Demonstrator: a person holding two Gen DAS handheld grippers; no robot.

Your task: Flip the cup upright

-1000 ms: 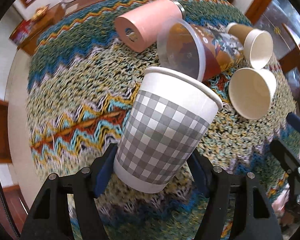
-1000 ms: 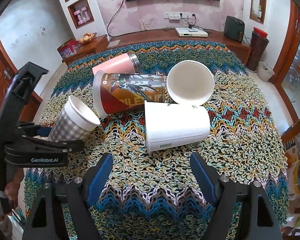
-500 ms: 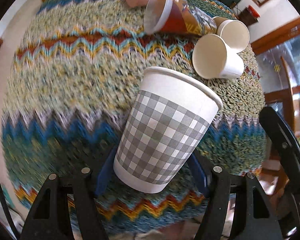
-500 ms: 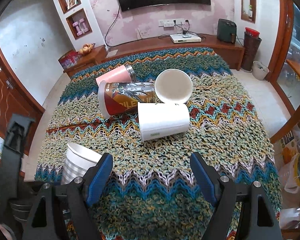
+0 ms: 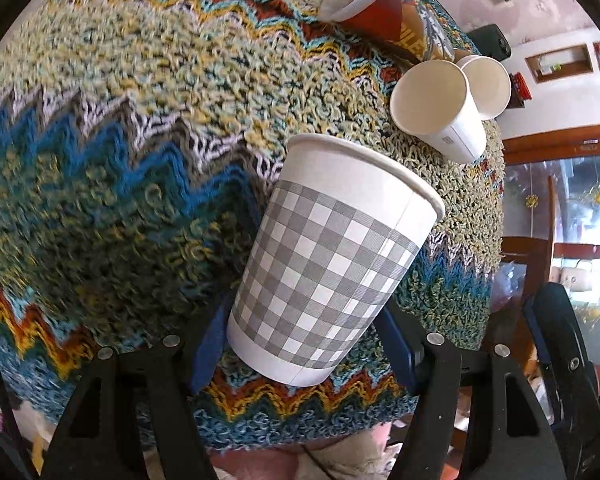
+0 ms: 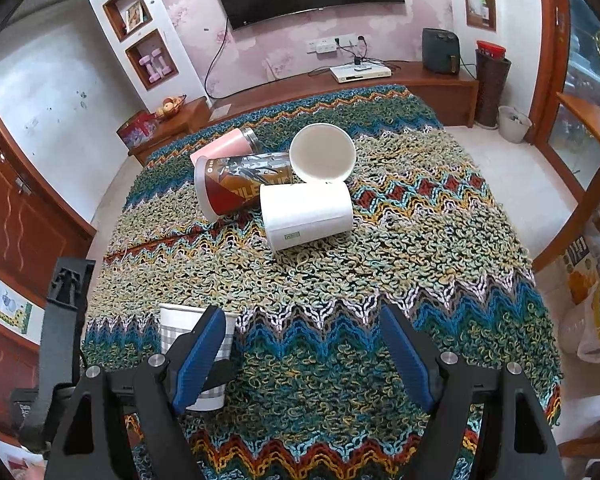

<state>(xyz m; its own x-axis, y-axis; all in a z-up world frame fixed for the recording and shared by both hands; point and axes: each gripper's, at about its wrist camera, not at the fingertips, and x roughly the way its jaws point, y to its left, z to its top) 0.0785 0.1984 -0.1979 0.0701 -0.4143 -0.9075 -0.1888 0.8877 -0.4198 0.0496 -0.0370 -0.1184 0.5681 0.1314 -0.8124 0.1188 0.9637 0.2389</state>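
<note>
Currently, 1 checked cup (image 5: pixel 332 268), mouth up, gripped low on its wall by the left gripper (image 5: pixel 304 344) at the near edge of the zigzag-knit surface (image 6: pixel 380 272). Right gripper (image 6: pixel 304 344): fingers spread, holding nothing. Lying sideways farther back: 2 white cups (image 6: pixel 306 214), 1 brown printed cup (image 6: pixel 240 184), 1 pink tumbler (image 6: pixel 224 146).

Bright daylight glares at the right; left-wrist view motion-blurred (fisheye edges bend, dark corners).
</note>
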